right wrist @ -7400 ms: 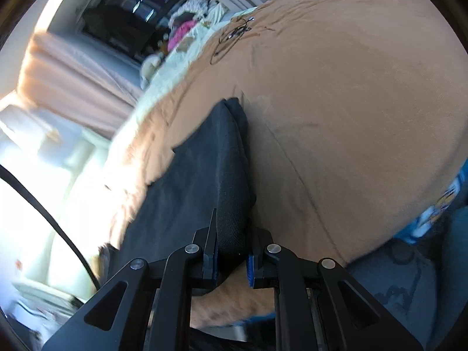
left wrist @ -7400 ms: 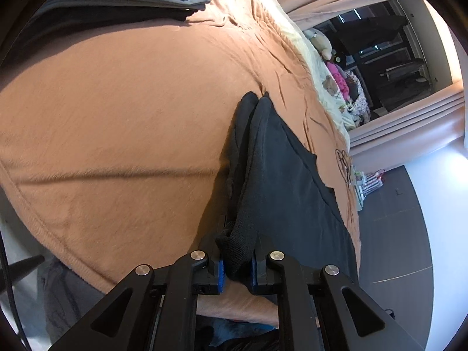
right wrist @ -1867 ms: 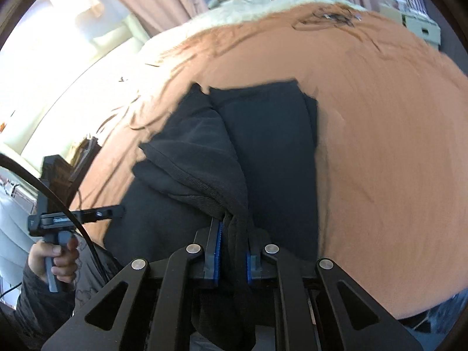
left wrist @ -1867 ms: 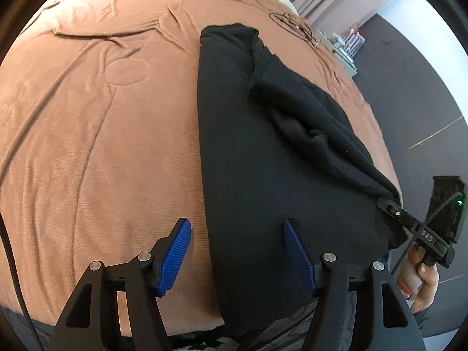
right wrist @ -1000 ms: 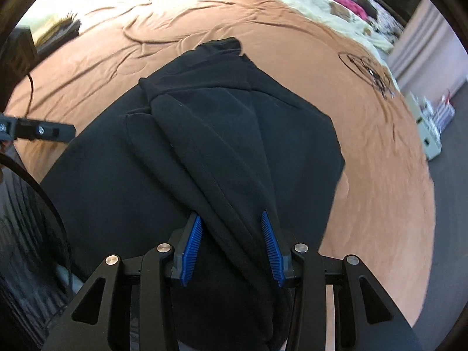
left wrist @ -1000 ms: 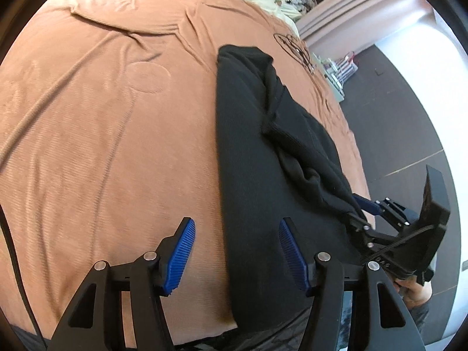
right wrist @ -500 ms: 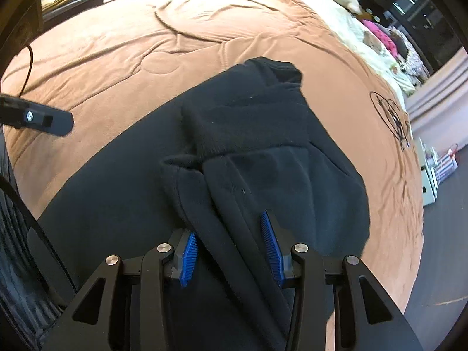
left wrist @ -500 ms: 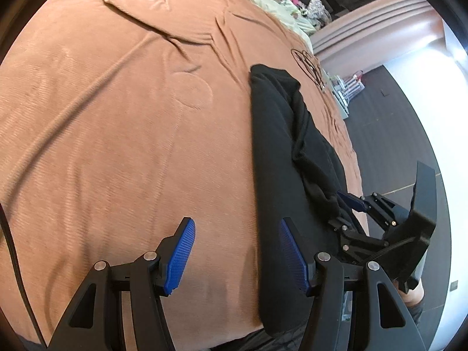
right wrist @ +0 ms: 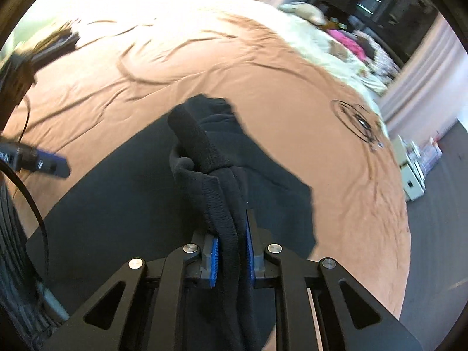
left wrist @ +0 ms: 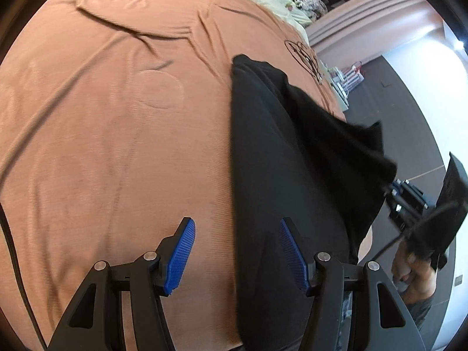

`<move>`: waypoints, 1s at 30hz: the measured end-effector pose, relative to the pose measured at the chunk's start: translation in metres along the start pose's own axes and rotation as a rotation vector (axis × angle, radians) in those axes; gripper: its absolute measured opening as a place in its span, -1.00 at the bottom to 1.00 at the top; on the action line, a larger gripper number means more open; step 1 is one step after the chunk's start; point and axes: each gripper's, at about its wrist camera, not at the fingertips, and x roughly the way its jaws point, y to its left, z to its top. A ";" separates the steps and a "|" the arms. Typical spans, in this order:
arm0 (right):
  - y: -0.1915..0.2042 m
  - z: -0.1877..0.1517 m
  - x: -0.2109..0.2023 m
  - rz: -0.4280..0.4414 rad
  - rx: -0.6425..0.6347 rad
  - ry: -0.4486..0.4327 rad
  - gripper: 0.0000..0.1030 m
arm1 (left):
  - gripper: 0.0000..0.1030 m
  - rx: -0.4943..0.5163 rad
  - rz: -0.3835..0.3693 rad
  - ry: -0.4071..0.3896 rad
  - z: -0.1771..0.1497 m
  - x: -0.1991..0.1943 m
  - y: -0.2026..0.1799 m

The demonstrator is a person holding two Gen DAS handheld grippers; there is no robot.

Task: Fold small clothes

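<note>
A black garment lies on the brown bedspread, stretching away from the bed's near edge. My left gripper is open and empty, hovering over the garment's left edge. My right gripper is shut on the black garment's ribbed hem and holds that fold lifted off the flat part. The right gripper also shows at the right of the left wrist view, with the raised flap hanging from it. The left gripper's fingertip shows at the left of the right wrist view.
The bedspread carries a black drawn emblem near its far right. Pale bedding with soft toys lies at the head of the bed. A white storage unit stands on the dark floor to the right. A dark clothes pile sits far left.
My right gripper has closed on the garment's hem and lifted the fold up and away. My left gripper stays open and has shifted slightly.
</note>
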 end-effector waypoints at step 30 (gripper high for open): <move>-0.168 -0.081 0.098 0.119 0.531 0.045 0.28 | 0.20 0.054 0.111 0.041 0.037 0.052 -0.040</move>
